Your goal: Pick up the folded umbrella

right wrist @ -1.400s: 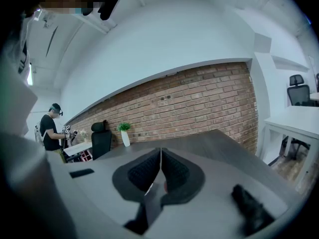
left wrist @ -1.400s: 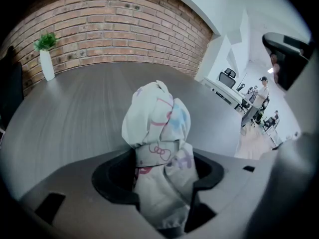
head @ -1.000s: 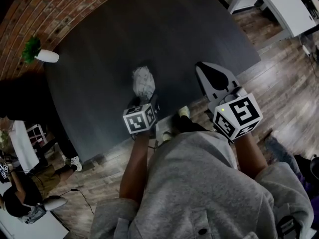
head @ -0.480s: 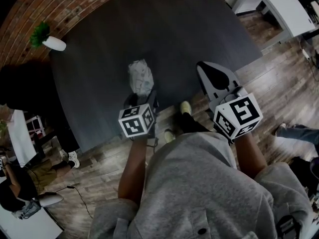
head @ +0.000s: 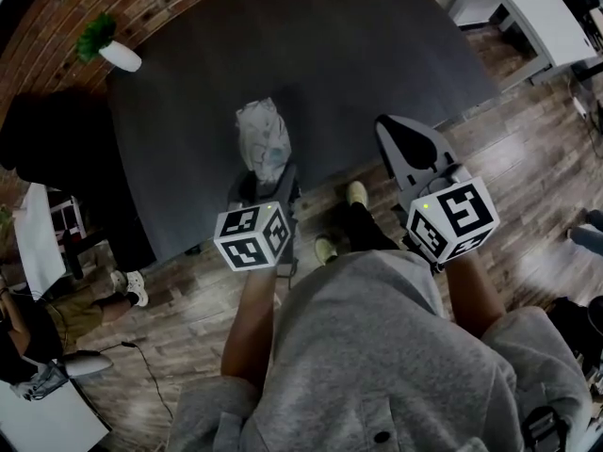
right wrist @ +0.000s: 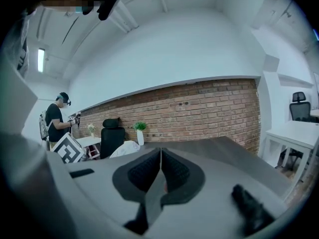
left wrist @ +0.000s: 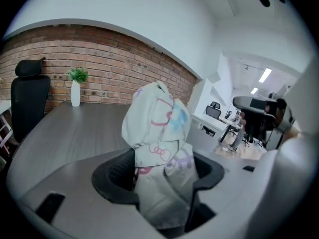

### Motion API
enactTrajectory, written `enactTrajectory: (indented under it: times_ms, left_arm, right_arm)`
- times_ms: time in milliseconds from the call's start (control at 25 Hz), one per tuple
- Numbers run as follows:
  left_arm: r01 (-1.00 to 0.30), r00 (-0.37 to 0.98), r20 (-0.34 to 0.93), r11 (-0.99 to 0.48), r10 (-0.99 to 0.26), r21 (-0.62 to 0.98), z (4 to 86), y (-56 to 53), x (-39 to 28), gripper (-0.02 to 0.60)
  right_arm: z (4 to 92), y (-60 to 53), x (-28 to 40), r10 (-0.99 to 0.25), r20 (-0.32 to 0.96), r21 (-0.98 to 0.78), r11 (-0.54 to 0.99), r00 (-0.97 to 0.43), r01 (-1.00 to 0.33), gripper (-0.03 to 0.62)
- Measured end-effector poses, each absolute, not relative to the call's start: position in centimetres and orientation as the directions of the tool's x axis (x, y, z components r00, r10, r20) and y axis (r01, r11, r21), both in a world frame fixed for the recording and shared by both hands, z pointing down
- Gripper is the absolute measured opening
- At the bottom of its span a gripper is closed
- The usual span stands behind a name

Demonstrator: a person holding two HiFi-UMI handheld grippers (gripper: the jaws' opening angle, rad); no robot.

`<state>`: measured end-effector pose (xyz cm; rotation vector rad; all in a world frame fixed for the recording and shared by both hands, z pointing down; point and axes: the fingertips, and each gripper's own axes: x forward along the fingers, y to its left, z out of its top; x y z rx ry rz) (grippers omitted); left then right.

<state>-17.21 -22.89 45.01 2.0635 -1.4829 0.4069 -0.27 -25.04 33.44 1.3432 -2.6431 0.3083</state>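
Umbrella (left wrist: 157, 148) pinched in left hand-held gripper (left wrist: 160, 176), up off counter (head: 330, 55); lower end hidden between pads. Right hand-held gripper (right wrist: 160, 171) pressed together, holding nothing.

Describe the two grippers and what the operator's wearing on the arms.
The left gripper and right gripper are light grey moulded shells with black ribbed pads. Each carries a white marker cube with black square markers; the right cube shows a small green light. The person wears a grey sweatshirt, forearms bare.
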Motion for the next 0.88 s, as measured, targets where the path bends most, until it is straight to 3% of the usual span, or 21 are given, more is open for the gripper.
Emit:
enactTrajectory:
  times_ms: [880]
  left_arm:
    - [-0.931,0.351,0.354,-0.282,-0.867,0.231,36.8,-12.6,-22.2,0.287]
  right_arm:
    - [31.2,-14.9,-5.0,-0.789,0.195,-0.021,0.591,-0.583,-0.807,0.024]
